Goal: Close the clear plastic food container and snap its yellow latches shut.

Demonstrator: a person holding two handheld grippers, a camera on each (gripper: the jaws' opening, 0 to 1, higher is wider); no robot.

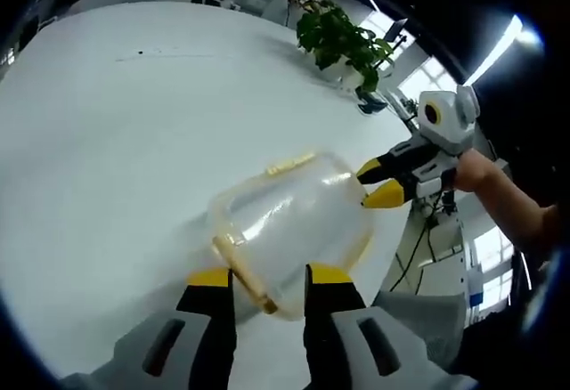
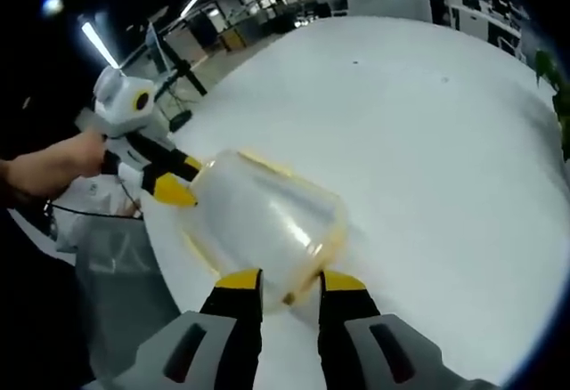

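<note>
Both grippers, left (image 1: 269,276) and right (image 2: 285,276), jaws spread, flank a clear, yellow-latched plastic food container (image 1: 289,230) on the white surface (image 1: 107,141); seemingly light, slippery, best gripped at its latches.

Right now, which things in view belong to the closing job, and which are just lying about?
In the job:
- clear container with lid on top
- yellow latches
- left tool at one end of the container
- right tool at the opposite end

Lying about:
- potted plant far across the white table
</note>
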